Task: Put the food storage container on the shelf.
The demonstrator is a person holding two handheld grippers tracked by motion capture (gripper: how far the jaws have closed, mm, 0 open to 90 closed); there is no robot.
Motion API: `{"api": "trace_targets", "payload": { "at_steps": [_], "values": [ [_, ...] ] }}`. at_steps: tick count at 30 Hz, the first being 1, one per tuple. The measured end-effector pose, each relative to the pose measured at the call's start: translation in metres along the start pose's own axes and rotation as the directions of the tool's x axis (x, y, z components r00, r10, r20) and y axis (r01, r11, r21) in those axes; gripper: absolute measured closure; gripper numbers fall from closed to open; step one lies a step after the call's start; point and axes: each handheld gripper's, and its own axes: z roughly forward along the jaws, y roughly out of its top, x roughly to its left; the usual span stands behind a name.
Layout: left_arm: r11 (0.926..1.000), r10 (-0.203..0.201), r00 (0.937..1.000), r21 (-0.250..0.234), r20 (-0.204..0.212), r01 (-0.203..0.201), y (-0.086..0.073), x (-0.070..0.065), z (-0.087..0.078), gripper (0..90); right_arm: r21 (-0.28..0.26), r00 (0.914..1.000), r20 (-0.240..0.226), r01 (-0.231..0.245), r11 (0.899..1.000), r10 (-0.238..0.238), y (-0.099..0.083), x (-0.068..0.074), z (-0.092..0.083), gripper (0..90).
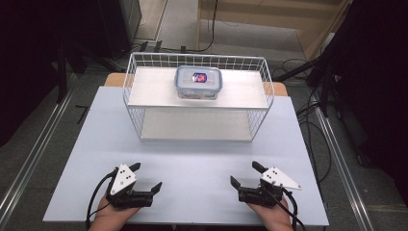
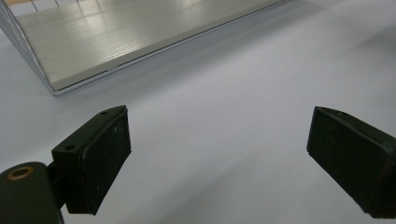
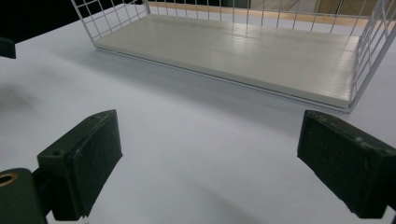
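Basically pale blue table (image 1: 192, 159), grey floor around; wire rack (image 1: 144, 120) far centre, container (image 1: 198, 82) on its top shelf. Left gripper (image 1: 146, 175) and right gripper (image 1: 244, 174) near edge, both wide open, empty.

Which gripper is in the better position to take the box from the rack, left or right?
Neither clearly. The box sits mid-shelf on the rack; the left gripper and right gripper rest open, about equally far from it. It is wide, so probably both together.
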Motion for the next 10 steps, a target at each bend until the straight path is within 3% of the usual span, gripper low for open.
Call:
{"api": "trace_targets", "payload": {
  "at_steps": [10],
  "values": [
    [0.9996,-0.017,0.9998,-0.022,-0.014,0.017,0.0013,0.0041,-0.0039,7.1,-0.016,0.9999,0.005,-0.013,1.0,0.013,0.0016,-0.0027,-0.0026,6.6]
  ]
}}
